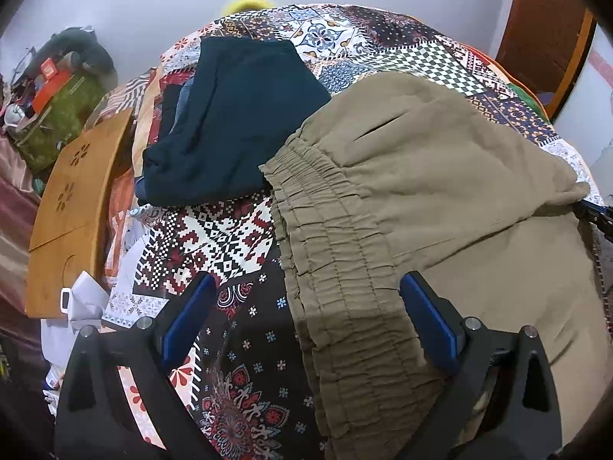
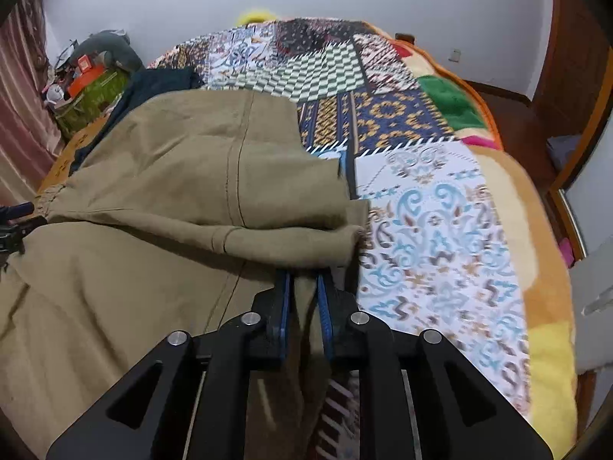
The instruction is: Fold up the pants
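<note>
left wrist view: a pair of khaki pants (image 1: 421,199) lies on a bed covered by a patchwork quilt (image 1: 214,237) of many printed squares. the gathered elastic waistband (image 1: 333,268) runs from the middle of the picture down toward the near edge of the bed. the left gripper (image 1: 306,299) has its jaws spread wide, one blue pad on each side of the waistband; whether either pad touches the cloth cannot be told. a folded dark navy garment (image 1: 237,122) lies on the quilt just beyond the waistband, its near edge meeting the khaki cloth. off the left edge of the bed stands a wooden board (image 1: 72,214) with flower-shaped cutouts, and farther back a green box (image 1: 61,119) with clutter on top.

right wrist view: the right gripper (image 2: 304,291) has its jaws narrow, pinching a fold of the khaki pants between the blue pads. a layer of the pants is doubled over above the jaws, with a stitched seam (image 2: 235,161) running down its middle. the quilt lies bare to the right, reaching toward the far right corner of the bed.
</note>
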The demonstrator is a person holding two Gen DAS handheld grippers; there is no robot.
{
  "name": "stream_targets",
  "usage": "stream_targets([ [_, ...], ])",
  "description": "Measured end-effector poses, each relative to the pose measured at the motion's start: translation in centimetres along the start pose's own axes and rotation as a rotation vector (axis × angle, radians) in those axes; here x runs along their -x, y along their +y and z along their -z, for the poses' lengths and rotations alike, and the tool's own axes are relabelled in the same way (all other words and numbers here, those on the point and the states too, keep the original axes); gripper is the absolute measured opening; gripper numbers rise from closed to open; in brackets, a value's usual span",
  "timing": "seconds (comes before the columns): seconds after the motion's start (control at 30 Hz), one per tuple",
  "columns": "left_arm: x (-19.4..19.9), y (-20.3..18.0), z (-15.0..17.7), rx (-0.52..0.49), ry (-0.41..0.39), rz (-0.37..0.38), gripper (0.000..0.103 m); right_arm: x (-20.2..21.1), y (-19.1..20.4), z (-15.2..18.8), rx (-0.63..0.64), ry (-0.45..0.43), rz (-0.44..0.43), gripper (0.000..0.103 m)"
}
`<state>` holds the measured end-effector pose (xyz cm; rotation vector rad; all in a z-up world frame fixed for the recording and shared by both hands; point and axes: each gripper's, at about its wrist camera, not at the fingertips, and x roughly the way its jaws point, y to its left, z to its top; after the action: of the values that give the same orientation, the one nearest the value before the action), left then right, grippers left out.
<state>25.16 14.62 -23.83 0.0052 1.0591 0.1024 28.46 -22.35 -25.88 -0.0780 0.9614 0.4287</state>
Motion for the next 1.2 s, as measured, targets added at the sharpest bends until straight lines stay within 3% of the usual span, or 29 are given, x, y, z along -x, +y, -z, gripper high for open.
stream_targets([
  [0.13, 1.2, 0.4, -1.2, 0.000, -0.017, 0.001, 0.099, 2.1, -0.4, -0.3, -0.001, -0.034, -0.021, 0.024],
  [0.3, 1.6, 0.9, -2.8, -0.016, -0.031, -0.007, 0.099, 3.5, -1.1, -1.6, -0.020, -0.099, -0.059, 0.048],
  [0.43, 0.2, 1.0, -3.8, -0.011, 0.003, 0.010, 0.099, 2.0, -1.6, -3.0, -0.032, -0.094, -0.061, 0.059],
  [0.5, -0.7, 0.9, -4.0, -0.008, 0.029, 0.036, 0.099, 0.5, -1.7, -3.6, -0.041, -0.078, -0.051, 0.071],
  [0.67, -3.4, -0.2, -4.1, -0.016, 0.097, 0.090, 0.099, -2.9, -1.8, -4.3, -0.054, -0.004, -0.092, 0.072],
  [0.73, -4.1, -0.4, -4.1, -0.028, 0.110, 0.108, 0.099, -3.7, -1.7, -4.3, -0.052, 0.009, -0.131, 0.067],
  [0.77, -4.4, -0.4, -4.1, -0.031, 0.113, 0.124, 0.099, -4.1, -1.6, -4.3, -0.048, 0.016, -0.155, 0.054],
  [0.83, -4.7, -0.2, -4.0, -0.015, 0.117, 0.150, 0.097, -4.6, -1.3, -4.3, -0.035, 0.034, -0.143, 0.044],
  [0.9, -4.9, 0.1, -3.8, 0.006, 0.118, 0.180, 0.086, -4.9, -0.8, -4.2, 0.009, 0.034, -0.099, 0.017],
  [0.97, -4.6, 0.1, -3.7, 0.016, 0.102, 0.177, 0.072, -4.9, -0.8, -4.3, 0.028, 0.030, -0.091, 0.014],
  [1.03, -4.1, 0.1, -3.7, 0.014, 0.080, 0.153, 0.064, -4.5, -0.8, -4.4, 0.047, 0.009, -0.084, 0.012],
  [1.2, -3.7, 0.2, -3.6, 0.012, 0.052, 0.078, 0.063, -3.7, -0.7, -4.7, 0.105, -0.041, -0.031, 0.010],
])
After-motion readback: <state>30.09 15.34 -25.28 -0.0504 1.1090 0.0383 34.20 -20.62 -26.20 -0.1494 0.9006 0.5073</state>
